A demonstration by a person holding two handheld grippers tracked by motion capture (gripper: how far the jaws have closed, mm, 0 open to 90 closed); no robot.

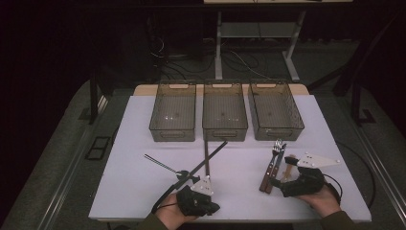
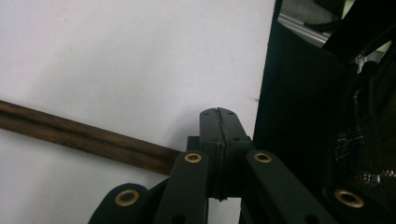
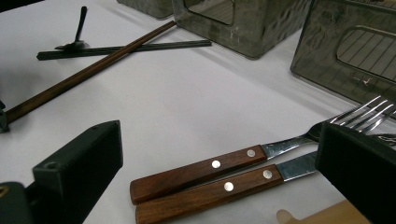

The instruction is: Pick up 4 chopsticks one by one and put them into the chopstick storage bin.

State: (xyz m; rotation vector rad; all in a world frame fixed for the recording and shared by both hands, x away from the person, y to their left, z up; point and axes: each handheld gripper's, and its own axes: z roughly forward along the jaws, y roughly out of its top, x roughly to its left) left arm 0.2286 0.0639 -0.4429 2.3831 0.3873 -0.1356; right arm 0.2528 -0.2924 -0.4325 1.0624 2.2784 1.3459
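Right gripper view: right gripper (image 3: 210, 172) jaws spread wide, straddling two wood-handled forks (image 3: 205, 179) lying on the worktop; handles run crosswise between them. Left gripper (image 2: 218, 114) pressed together, empty, dark chopstick (image 2: 84, 137) just beside.

Dim lab, white test table (image 1: 143, 191), metal frame legs (image 1: 219, 48), floor cables (image 1: 167, 52)

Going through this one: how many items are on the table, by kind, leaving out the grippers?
Clear bins: 3
Wood-handled cutlery: 2
Long sticks: 2, a brown stick and a black stick
Metal spoon: 1
Pale wooden piece: 1
Total: 9
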